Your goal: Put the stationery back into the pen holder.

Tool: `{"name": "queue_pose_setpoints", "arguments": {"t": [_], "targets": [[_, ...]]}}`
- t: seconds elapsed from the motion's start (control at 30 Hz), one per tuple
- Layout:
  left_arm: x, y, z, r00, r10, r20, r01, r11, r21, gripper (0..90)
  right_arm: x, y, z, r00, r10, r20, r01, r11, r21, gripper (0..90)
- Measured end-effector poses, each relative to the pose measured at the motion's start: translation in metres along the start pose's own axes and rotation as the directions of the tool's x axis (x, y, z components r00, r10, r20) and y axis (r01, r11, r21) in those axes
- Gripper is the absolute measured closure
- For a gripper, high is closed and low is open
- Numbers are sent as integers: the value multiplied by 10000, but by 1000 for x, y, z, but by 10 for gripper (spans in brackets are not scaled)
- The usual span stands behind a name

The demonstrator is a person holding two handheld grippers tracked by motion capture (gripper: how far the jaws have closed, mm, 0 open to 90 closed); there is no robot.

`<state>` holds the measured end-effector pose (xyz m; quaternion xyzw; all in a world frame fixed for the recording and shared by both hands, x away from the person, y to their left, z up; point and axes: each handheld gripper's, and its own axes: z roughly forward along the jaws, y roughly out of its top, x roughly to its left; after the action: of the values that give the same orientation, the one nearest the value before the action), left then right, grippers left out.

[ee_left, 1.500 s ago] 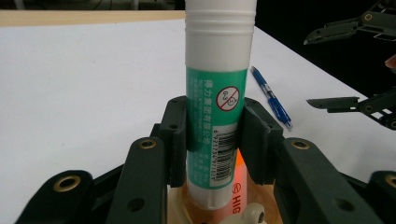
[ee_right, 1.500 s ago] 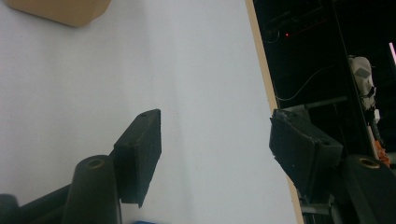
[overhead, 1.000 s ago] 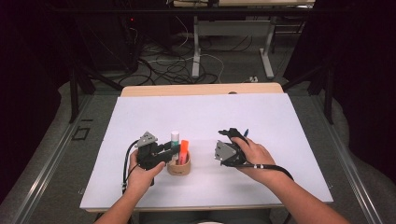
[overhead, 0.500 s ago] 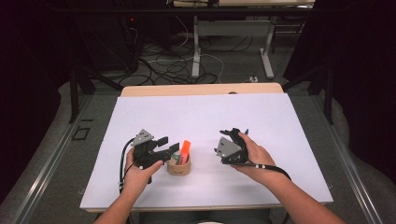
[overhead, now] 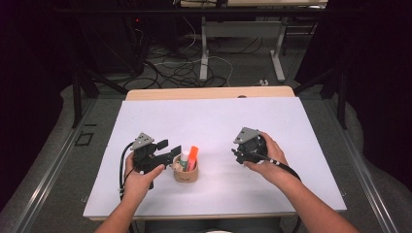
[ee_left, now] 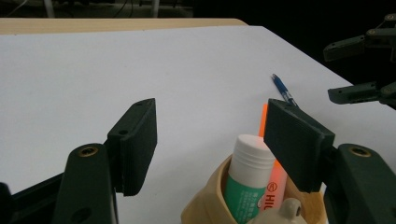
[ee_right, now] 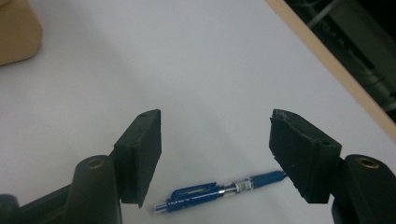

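- Table: white top, wide bare stretch toward the far wooden edge and along both sides; the near edge lies close to the person's forearms.
- Wooden cup: front-left of centre, holding a glue stick and an orange highlighter; a pale rounded item at the rim is cut off. Highlighter print reads "HIL", the rest hidden.
- Left gripper: jaws have just been opening, now apart, flanking the glue stick cap without pressing it.
- Right gripper: jaws apart, empty, above a blue pen lying flat on the table, well right of the cup.
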<state>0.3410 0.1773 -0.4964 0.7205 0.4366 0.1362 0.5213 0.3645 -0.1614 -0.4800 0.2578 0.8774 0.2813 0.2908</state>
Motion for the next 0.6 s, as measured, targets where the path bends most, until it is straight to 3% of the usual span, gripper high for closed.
{"name": "queue_pose_setpoints", "arguments": {"t": [0.07,0.17,0.27,0.33,0.43,0.5,0.6], "targets": [[1,0,-1,9999,19,-132,-20,10000,-35,349,-5,-1,2,9984,552,-94,-550,9982,238,338],[3,1,-3,9998,61,-214,-63,9999,-126,349,-12,-2,3,9885,1506,-107,-1502,9881,318,302],[4,2,-5,9996,66,-263,-71,9998,-173,350,-21,-4,3,9619,2735,-46,-2734,9617,189,265],[6,2,-7,9995,55,-319,-62,9998,-205,350,-27,-5,4,9433,3315,-176,-3312,9434,188,249],[7,3,-8,9990,49,-439,-59,9997,-227,350,-34,-8,7,9185,3945,-272,-3940,9189,193,207],[8,3,-8,9987,-5,-501,-4,9998,-183,350,-38,-10,9,8936,4476,-323,-4468,8942,288,178],[9,1,-7,9981,-302,-533,304,9995,23,350,-43,-14,12,8649,5007,-344,-4994,8654,417,146]]}}
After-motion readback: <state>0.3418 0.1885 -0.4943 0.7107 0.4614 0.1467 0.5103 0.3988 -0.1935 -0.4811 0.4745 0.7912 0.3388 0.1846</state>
